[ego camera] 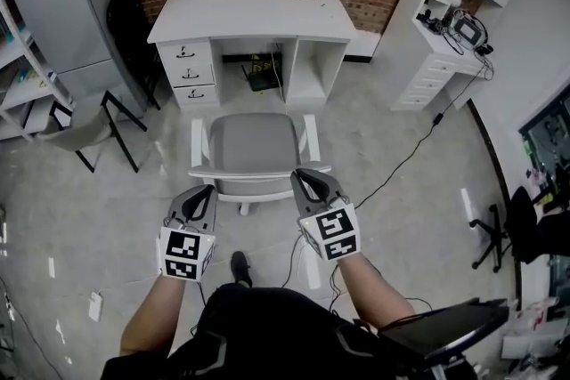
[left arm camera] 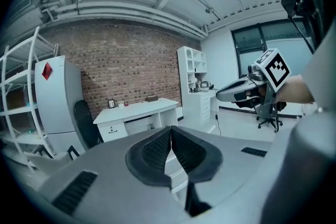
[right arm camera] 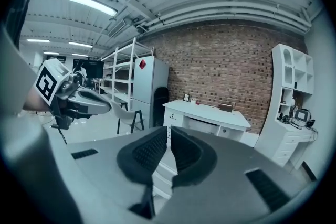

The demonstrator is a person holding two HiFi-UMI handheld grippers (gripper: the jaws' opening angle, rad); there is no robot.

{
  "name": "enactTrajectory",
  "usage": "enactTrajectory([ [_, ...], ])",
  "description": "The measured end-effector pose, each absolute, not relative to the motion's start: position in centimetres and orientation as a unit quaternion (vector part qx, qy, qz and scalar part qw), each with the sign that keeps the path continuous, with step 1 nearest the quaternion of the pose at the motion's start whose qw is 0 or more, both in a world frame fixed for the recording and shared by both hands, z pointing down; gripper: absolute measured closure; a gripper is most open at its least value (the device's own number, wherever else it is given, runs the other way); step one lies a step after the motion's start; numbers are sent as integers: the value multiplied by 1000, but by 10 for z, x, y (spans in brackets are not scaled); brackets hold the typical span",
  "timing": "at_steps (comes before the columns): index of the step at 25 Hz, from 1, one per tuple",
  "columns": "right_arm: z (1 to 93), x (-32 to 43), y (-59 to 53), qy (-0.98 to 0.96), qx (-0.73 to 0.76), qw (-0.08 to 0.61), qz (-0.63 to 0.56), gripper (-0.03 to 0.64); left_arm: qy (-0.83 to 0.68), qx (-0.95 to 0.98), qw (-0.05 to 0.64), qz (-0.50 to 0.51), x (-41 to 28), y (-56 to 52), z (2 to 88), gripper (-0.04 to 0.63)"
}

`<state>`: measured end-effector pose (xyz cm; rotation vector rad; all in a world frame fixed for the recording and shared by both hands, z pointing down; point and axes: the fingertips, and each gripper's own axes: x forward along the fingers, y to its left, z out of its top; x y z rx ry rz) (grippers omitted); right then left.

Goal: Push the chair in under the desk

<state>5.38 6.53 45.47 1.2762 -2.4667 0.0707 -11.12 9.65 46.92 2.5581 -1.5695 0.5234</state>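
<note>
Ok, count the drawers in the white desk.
3, stacked at the left side of the desk in the head view: top drawer, middle drawer, bottom drawer. None looks hidden.

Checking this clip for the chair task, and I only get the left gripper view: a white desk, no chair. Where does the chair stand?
Observer: In the head view the grey chair stands pulled out in front of the white desk, its backrest toward the person.
Operator: Are the grippers on it?
Observer: The left gripper and right gripper both point at the backrest's top edge. I cannot confirm contact.
Operator: Is the right one holding anything?
Observer: No. The right gripper view shows its fingers shut together with nothing between them.
</note>
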Motion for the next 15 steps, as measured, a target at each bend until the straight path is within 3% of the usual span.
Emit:
enactTrajectory([
  [4, 481, 45, 50, -871, 432, 232, 18, 517, -494, 843, 39, 210, -116, 75, 490, 584],
  [8, 521, 38, 35, -868, 403, 292, 2, 509, -457, 849, 34, 263, -115, 57, 525, 583],
  [11, 553, 34, 26, -863, 372, 342, -12, 485, -414, 851, 28, 323, -111, 49, 559, 446],
  [15, 591, 25, 17, -858, 325, 397, -39, 423, -376, 837, -10, 398, -113, 36, 598, 437],
])
